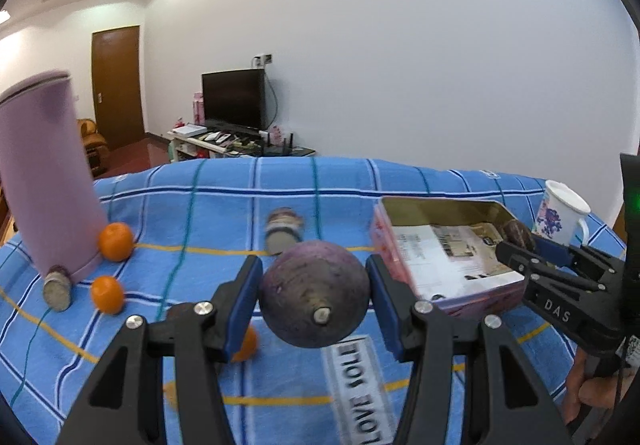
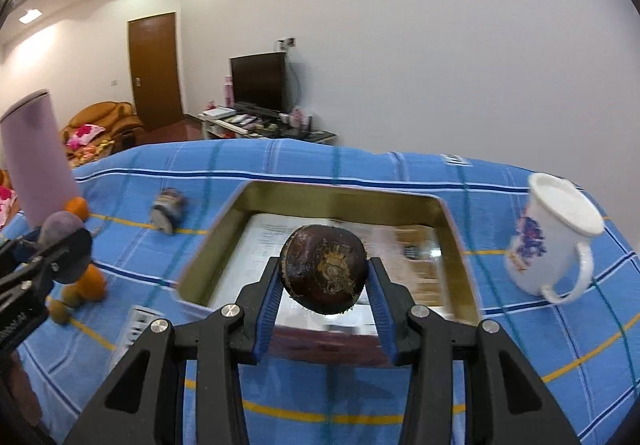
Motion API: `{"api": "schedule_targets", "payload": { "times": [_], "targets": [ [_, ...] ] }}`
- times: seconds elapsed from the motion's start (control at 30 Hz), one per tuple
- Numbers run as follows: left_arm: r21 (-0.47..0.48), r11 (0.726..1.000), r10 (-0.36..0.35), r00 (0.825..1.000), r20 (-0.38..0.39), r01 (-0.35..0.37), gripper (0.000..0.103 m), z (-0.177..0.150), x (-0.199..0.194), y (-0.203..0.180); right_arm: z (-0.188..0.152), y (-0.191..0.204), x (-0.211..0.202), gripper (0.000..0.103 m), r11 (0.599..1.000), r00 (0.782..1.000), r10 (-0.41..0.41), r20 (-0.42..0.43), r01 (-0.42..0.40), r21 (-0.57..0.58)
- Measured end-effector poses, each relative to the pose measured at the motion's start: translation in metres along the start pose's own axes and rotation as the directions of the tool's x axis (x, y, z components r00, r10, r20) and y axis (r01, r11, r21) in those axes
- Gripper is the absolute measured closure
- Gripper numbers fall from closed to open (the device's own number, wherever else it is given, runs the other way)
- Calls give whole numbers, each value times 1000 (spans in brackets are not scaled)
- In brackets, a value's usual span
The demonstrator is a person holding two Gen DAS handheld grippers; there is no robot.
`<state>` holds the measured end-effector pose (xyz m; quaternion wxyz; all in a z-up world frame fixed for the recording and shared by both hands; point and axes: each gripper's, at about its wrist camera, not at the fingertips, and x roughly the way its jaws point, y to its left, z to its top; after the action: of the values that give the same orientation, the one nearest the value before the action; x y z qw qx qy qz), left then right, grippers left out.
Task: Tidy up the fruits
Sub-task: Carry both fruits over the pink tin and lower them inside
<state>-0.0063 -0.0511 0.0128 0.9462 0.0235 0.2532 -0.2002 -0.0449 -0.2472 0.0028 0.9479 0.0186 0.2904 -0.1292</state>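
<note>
In the left wrist view my left gripper (image 1: 314, 287) is shut on a round purple fruit (image 1: 316, 297), held above the blue checked cloth (image 1: 208, 205). My right gripper (image 2: 324, 275) is shut on a dark brown fruit (image 2: 325, 265) that hangs over the open gold tin (image 2: 340, 192). From the left wrist view, the right gripper (image 1: 540, 251) shows at the tin's (image 1: 432, 202) right side. Three oranges (image 1: 116, 241) (image 1: 107, 294) (image 1: 246, 343) lie on the cloth to the left. The left gripper (image 2: 56, 253) shows at the left edge of the right wrist view.
A tall lilac cylinder (image 1: 48, 181) stands at the left, with a small greyish fruit (image 1: 59, 288) at its foot. Another small fruit (image 1: 284, 229) lies mid-cloth. A white flowered mug (image 2: 552, 233) stands right of the tin. Paper lines the tin's floor.
</note>
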Motion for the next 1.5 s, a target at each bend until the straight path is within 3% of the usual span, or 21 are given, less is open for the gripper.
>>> {"api": "schedule_targets", "payload": {
  "times": [0.33,0.77,1.07,1.5],
  "targets": [
    [47,997,-59,998,1,58,47,11,19,-54,-3,-49,8,59,997,996,-74,-50,76,29],
    [96,991,-88,996,-33,90,47,18,48,-101,-4,-65,13,59,999,997,-49,-57,50,21],
    [93,992,-77,994,-82,85,47,14,65,-104,-3,-47,18,59,999,998,-2,-64,0,-35],
    [105,992,-51,989,-139,66,47,10,74,-105,-7,-51,28,59,998,992,51,-115,-48,26]
  ]
}}
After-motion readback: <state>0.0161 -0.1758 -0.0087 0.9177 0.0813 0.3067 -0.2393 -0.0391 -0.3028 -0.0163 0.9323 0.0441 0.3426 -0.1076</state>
